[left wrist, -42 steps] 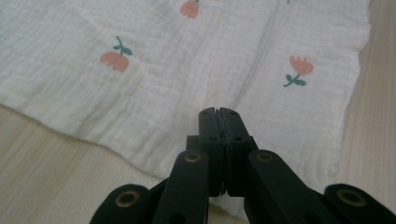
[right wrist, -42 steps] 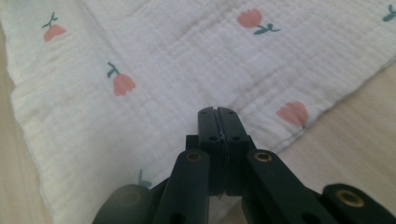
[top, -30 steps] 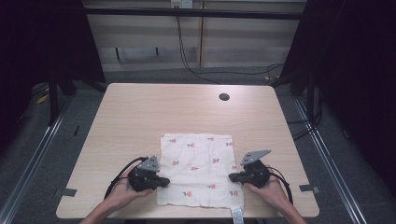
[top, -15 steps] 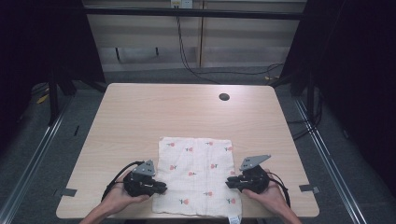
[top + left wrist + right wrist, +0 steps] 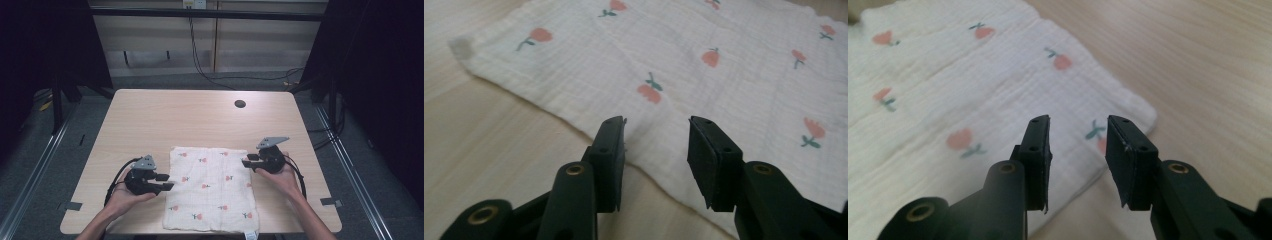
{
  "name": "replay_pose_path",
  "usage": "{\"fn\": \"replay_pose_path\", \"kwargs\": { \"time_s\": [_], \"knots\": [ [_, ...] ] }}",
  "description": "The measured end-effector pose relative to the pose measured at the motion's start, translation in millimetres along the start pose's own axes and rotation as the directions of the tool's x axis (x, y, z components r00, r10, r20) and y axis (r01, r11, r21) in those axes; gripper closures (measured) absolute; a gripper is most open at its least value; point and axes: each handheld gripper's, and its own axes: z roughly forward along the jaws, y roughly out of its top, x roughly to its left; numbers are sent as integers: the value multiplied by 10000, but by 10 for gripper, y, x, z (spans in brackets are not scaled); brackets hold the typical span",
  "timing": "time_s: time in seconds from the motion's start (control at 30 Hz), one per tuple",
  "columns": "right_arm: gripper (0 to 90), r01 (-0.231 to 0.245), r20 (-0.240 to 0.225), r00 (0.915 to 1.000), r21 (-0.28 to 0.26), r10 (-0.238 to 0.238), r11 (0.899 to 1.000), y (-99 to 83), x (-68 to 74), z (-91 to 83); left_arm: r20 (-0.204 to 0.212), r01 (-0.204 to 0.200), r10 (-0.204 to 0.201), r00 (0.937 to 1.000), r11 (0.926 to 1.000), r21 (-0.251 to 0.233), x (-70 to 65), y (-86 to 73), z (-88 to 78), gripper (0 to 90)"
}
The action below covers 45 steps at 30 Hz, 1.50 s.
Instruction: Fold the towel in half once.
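Note:
A white cloth point(image 5: 210, 187) printed with small pink flowers lies flat on the wooden table point(image 5: 200, 120), its near edge at the table's front edge. My left gripper point(image 5: 169, 183) rests at the cloth's left edge, held in a hand. In the left gripper view that gripper point(image 5: 656, 142) is open, its jaws just over the cloth's point(image 5: 724, 85) border with nothing between them. My right gripper point(image 5: 245, 162) is at the cloth's far right corner. In the right gripper view it point(image 5: 1078, 140) stands open over that corner of the cloth point(image 5: 948, 95).
A small dark round hole point(image 5: 240, 104) sits in the table near its far edge. Bare wood stretches beyond the cloth and to both sides. A white tag point(image 5: 250, 234) hangs at the cloth's near right corner. Cables point(image 5: 200, 55) run across the floor behind the table.
The cloth has slid toward the near edge of the table. The right gripper has moved away from me to the cloth's far right corner. The left gripper shifted slightly.

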Motion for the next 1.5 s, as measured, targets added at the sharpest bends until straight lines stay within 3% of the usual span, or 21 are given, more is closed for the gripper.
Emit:
{"fn": "replay_pose_path", "kwargs": {
  "time_s": [0.1, 0.2, 0.27, 0.33, 0.4, 0.53, 0.6, 0.73, 0.8, 0.87, 0.93, 1.0, 1.13, 1.2, 1.23, 1.37, 1.5],
  "knots": [
    [612, -18, 320, 9995, -7, 18, 10000, 65, -76, 80, -229, -46, 44, 9997, 10000, -59, 37, 25, -32, 568],
    [608, 54, 679, 9977, 172, -66, 9998, 136, -177, 208, -504, 155, -177, 9986, 9989, -436, 104, 80, -71, 559],
    [605, -271, 482, 9985, 22, 270, 9996, 141, -253, 269, -748, 234, -270, 9968, 9985, -487, 154, 132, -68, 539],
    [602, -411, 359, 9985, -34, 411, 9992, 149, -286, 300, -726, 322, -367, 9967, 9976, -610, 205, 214, -42, 541],
    [598, -337, 461, 9984, 86, 333, 9994, 156, -294, 315, -814, 208, -258, 9964, 9979, -614, 229, 256, -24, 538],
    [575, -268, 481, 9985, 297, 253, 9992, 139, -306, 395, -784, 385, -440, 9960, 9967, -711, 356, 352, 29, 502],
    [561, -108, 501, 9987, 457, 85, 9989, 125, -298, 418, -1038, 703, -762, 9917, 9958, -590, 463, 311, 113, 502],
    [664, 92, 512, 9986, 511, -119, 9986, 116, -269, 405, -1146, 907, -949, 9889, 9950, -415, 530, 292, 126, 483],
    [734, 251, 366, 9990, 505, -270, 9984, 123, -258, 410, -1269, 965, -1029, 9866, 9938, -557, 569, 314, 116, 484],
    [780, 112, 343, 9993, 487, -129, 9988, 126, -247, 417, -1480, 1058, -1163, 9821, 9914, -770, 593, 355, 109, 508],
    [821, -71, 180, 9998, 384, 64, 9992, 120, -260, 423, -1300, 1160, -1294, 9830, 9876, -1058, 612, 404, 139, 537],
    [840, -183, 156, 9997, 355, 178, 9992, 120, -263, 425, -1533, 919, -1035, 9827, 9925, -812, 621, 454, 207, 546],
    [847, -265, 90, 9996, 383, 261, 9989, 121, -261, 425, -1390, 910, -984, 9854, 9941, -585, 666, 480, 350, 565],
    [847, -236, 78, 9997, 356, 233, 9991, 119, -265, 426, -1361, 822, -838, 9871, 9965, -178, 683, 474, 415, 556],
    [847, -234, 59, 9997, 316, 233, 9992, 117, -266, 428, -1551, 689, -694, 9855, 9976, -88, 690, 472, 439, 546],
    [846, -245, 59, 9997, 298, 243, 9993, 113, -268, 427, -1552, 1017, -1068, 9821, 9940, -404, 793, 472, 444, 509],
    [846, -304, 45, 9995, 294, 303, 9991, 111, -272, 427, -1739, 694, -708, 9822, 9975, -142, 763, 515, 491, 477]
  ]
}}
